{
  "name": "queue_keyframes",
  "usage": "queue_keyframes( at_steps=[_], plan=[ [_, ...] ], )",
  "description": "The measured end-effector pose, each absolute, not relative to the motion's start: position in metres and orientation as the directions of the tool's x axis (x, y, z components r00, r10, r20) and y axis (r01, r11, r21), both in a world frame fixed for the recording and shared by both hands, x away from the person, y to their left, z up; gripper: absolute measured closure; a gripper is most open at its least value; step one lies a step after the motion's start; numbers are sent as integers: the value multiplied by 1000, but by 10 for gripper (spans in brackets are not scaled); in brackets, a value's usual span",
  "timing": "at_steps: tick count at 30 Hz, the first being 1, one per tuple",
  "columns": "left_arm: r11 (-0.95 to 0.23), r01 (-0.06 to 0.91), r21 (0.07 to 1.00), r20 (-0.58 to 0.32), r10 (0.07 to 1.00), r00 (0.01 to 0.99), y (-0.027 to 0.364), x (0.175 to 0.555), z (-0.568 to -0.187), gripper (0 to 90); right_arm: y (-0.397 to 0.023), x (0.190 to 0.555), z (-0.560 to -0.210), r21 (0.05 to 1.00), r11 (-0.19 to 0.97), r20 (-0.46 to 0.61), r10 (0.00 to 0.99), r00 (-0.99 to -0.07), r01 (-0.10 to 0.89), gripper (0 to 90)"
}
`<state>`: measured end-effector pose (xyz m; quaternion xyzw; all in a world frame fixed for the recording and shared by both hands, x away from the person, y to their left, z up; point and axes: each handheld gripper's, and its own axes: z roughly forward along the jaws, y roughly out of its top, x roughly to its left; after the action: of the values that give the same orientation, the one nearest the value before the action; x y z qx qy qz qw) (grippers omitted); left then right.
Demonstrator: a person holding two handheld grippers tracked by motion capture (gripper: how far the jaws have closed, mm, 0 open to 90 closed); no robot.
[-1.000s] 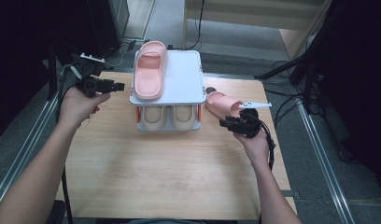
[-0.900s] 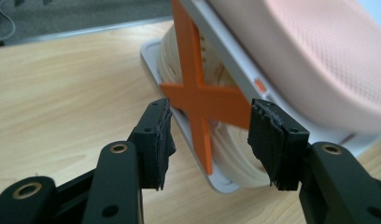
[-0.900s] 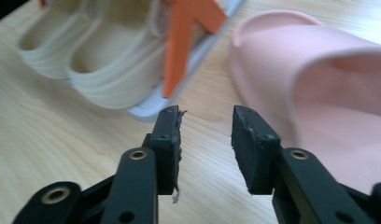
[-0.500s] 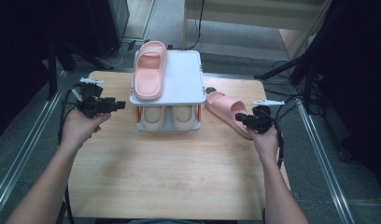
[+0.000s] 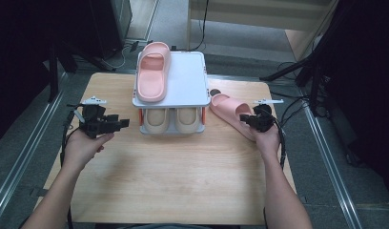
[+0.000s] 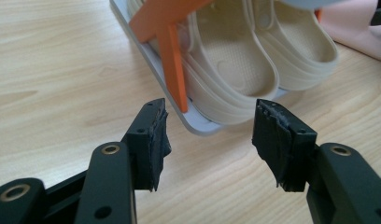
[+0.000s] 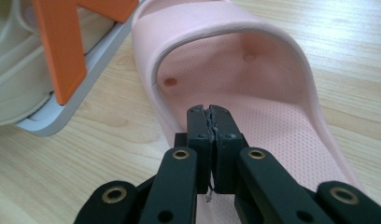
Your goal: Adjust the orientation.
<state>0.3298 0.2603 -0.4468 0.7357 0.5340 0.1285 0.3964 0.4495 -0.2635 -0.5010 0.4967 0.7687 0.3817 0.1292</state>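
2 pink slippers (image 5: 153, 71), 2 beige slippers (image 5: 175, 119), 1 rack (image 5: 185, 78)

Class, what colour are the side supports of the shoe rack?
Orange. The rack's side support shows best in the left gripper view.

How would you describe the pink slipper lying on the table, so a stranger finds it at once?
Find the grey two-level rack on the wooden table. The pink slipper lies on the tabletop against its right side; its twin sits on top, the beige pair underneath.
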Motion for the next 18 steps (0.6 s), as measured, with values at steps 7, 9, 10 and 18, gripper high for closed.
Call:
queue_keyframes(
  at_steps=[7,9,10,18],
  plan=[
    [-108,676,729,-212,903,373,262,316,-456,448,-258,460,-509,685,229,180,867,-465,691,888],
    [-101,673,733,-213,905,368,262,313,-458,448,-256,461,-509,683,232,176,868,-464,693,889],
    [-97,671,735,-214,906,366,263,311,-459,448,-255,461,-509,682,233,176,868,-464,694,889],
    [-114,661,742,-195,906,376,263,308,-461,447,-241,456,-505,673,282,157,849,-505,684,887]
  ],
)
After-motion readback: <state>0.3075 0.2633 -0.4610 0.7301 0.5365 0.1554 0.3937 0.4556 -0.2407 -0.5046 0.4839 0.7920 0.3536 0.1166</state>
